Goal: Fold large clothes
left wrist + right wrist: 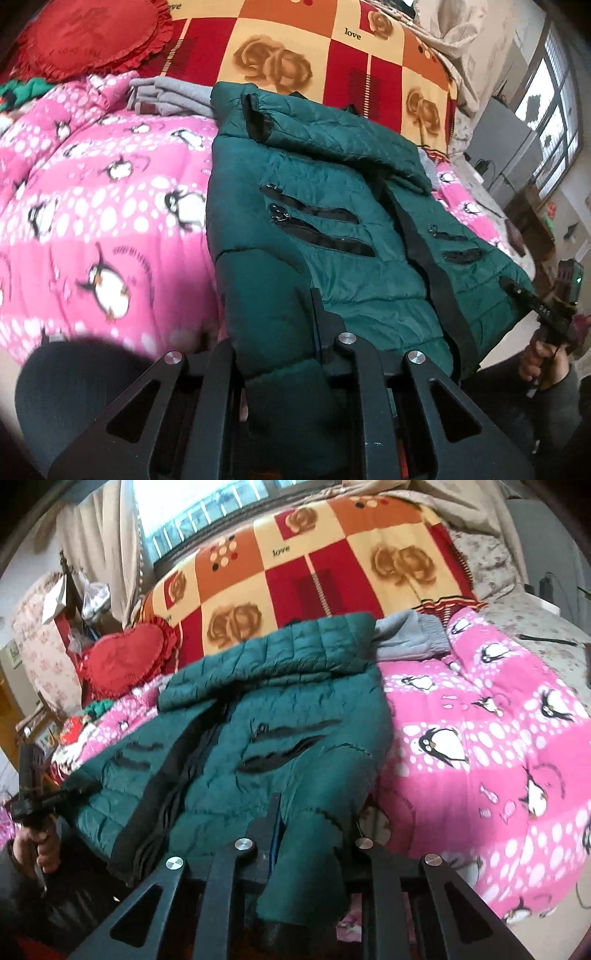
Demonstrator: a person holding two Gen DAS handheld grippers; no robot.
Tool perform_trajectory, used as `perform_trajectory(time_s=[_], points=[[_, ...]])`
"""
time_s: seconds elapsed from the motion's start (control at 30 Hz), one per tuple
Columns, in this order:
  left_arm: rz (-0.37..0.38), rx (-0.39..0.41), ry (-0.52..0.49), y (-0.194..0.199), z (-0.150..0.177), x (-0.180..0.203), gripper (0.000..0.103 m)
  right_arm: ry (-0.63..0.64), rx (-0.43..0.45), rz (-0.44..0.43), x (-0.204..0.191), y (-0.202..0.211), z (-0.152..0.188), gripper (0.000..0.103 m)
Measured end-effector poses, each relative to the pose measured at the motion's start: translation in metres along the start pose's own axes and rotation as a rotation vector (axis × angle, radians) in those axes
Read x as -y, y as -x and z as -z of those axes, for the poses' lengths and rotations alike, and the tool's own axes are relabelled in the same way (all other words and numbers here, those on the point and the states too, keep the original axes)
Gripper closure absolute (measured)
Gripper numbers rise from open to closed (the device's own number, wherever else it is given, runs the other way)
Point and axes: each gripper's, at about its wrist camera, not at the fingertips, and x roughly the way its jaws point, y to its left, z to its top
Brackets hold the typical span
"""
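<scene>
On the pink penguin quilt (92,206) covering the bed, green puffer jacket (332,229) lies front-up, both claws clamped on its near hem: left claw (295,354) on the left corner, right claw (310,834) on the right corner, though grip depth looks blurred.

Dark green quilted jacket (332,206) is showing black zip trims. Quilt (92,192) is displaying pink with white dots and penguins. Blanket (314,565) is showing red, orange, cream checks.
</scene>
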Motion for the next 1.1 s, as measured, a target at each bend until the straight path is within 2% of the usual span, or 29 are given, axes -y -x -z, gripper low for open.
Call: perform_trajectory(time_s=[0.17, 0.33, 0.4, 0.47, 0.53, 0.6, 0.7, 0.8, 1.03, 1.1], points=[[0.001, 0.022, 0.038, 0.014, 0.008, -0.006, 0.091, -0.023, 0.041, -0.014, -0.003, 0.014, 0.001, 0.084], [-0.036, 0.035, 0.034, 0.022, 0.002, -0.002, 0.091, -0.046, 0.063, -0.009, -0.004, 0.014, -0.002, 0.084], [-0.095, 0.029, 0.008, 0.022, -0.002, 0.009, 0.091, -0.067, 0.073, 0.008, 0.001, 0.011, -0.005, 0.084], [-0.187, 0.052, -0.051, 0.022, -0.008, 0.026, 0.09, -0.066, 0.093, 0.049, -0.001, 0.011, -0.01, 0.084], [-0.272, 0.077, -0.096, 0.021, -0.011, 0.041, 0.09, -0.013, 0.124, 0.122, -0.011, 0.012, -0.012, 0.084], [-0.331, 0.097, -0.109, 0.018, -0.016, 0.053, 0.09, 0.023, 0.136, 0.159, -0.017, 0.01, -0.013, 0.084], [-0.351, 0.115, -0.119, 0.014, -0.02, 0.055, 0.09, 0.05, 0.132, 0.191, -0.022, 0.004, -0.016, 0.084], [-0.343, 0.112, -0.099, 0.009, -0.023, 0.049, 0.09, 0.011, 0.119, 0.209, -0.024, -0.001, -0.026, 0.084], [-0.329, 0.094, -0.065, 0.001, -0.023, 0.039, 0.09, 0.082, 0.171, 0.275, -0.04, -0.009, -0.037, 0.084], [-0.333, 0.089, -0.061, -0.001, -0.024, 0.038, 0.09, 0.051, 0.168, 0.264, -0.033, -0.01, -0.037, 0.084]])
